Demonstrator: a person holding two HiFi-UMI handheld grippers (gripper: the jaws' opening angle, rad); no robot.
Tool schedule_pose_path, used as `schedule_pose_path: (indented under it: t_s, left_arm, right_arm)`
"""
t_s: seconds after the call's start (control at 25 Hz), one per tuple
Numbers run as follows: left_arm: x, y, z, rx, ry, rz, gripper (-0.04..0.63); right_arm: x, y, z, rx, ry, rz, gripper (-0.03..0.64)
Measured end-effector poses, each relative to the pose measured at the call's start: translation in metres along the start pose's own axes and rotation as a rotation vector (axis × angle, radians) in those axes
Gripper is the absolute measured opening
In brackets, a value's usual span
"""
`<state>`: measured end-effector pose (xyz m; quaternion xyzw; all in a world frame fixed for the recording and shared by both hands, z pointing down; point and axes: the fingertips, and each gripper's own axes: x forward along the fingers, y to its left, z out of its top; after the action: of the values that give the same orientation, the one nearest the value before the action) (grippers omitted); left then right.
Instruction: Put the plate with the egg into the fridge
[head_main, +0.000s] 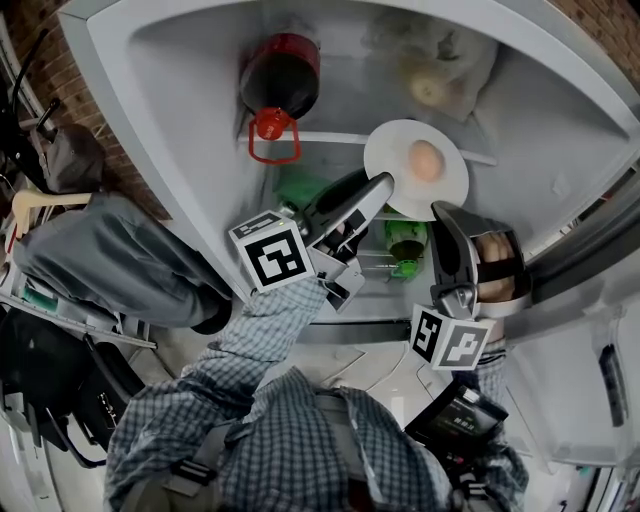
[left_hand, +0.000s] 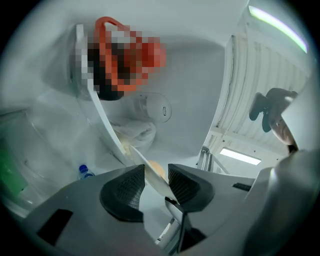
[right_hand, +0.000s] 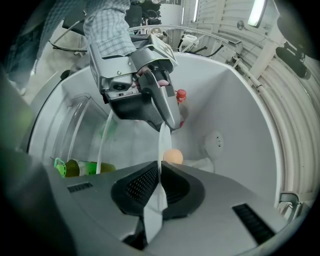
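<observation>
plate (head_main: 395, 150) with egg (head_main: 426, 160) inside fridge (head_main: 160, 130) at shelf level; whether resting, unclear. right tongs (right_hand: 159, 185) clamped on rim; left tongs (left_hand: 156, 184) apart, rim between. remaining: release, withdraw.

Fridge (head_main: 170, 130) open, white inside. White plate (head_main: 395, 150) sits over the front edge of the upper shelf (head_main: 335, 138); whether it bears on the shelf cannot be told. Egg (head_main: 426, 160) on the plate, right of centre. Left gripper (head_main: 385, 183) reaches up from lower left, fingers at the plate's left rim. Right gripper (head_main: 442, 210) comes from below, fingers at the lower right rim. Dark bottle (head_main: 280, 75) with red cap and red ring lies on the shelf, left of the plate. Clear bag (head_main: 440, 60) behind the plate. Green bottle (head_main: 406, 245) on the level below. Checked sleeve (head_main: 270, 320) behind the left gripper.
</observation>
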<state>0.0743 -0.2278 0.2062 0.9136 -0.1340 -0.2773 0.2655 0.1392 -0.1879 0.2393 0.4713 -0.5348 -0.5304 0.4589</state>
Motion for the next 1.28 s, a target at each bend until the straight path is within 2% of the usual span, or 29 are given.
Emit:
schedule_pose_path:
  t_s: [0.2, 0.36, 0.52, 0.76, 0.84, 0.92, 0.96, 1.28]
  left_arm:
    - [-0.002, -0.003, 0.007, 0.011, -0.02, -0.046, 0.135]
    - [-0.004, -0.006, 0.002, 0.029, 0.0, -0.052, 0.138]
    - [-0.008, -0.011, -0.012, 0.085, 0.045, -0.04, 0.137]
    - [-0.026, -0.031, -0.017, 0.16, 0.037, -0.066, 0.133]
    - [-0.033, -0.034, -0.018, 0.193, 0.035, -0.049, 0.11]
    - [-0.04, -0.035, -0.019, 0.23, 0.028, -0.015, 0.035]
    - [-0.044, -0.036, -0.019, 0.246, 0.024, -0.002, 0.021]
    - [-0.071, -0.024, -0.013, 0.268, -0.022, 0.109, 0.008]
  right_arm:
    - [0.004, -0.005, -0.004, 0.014, 0.029, -0.019, 0.02]
    - [0.008, -0.007, -0.009, 0.007, 0.048, -0.019, 0.02]
    - [0.012, -0.008, -0.006, 0.008, 0.043, -0.022, 0.02]
    - [0.022, -0.012, -0.002, 0.014, 0.039, -0.026, 0.02]
    - [0.026, -0.013, -0.001, 0.024, 0.04, -0.022, 0.021]
    - [0.03, -0.015, 0.001, 0.023, 0.041, -0.016, 0.021]
    - [0.032, -0.015, 0.002, 0.018, 0.042, -0.012, 0.021]
    - [0.051, -0.018, 0.011, -0.009, 0.025, 0.01, 0.021]
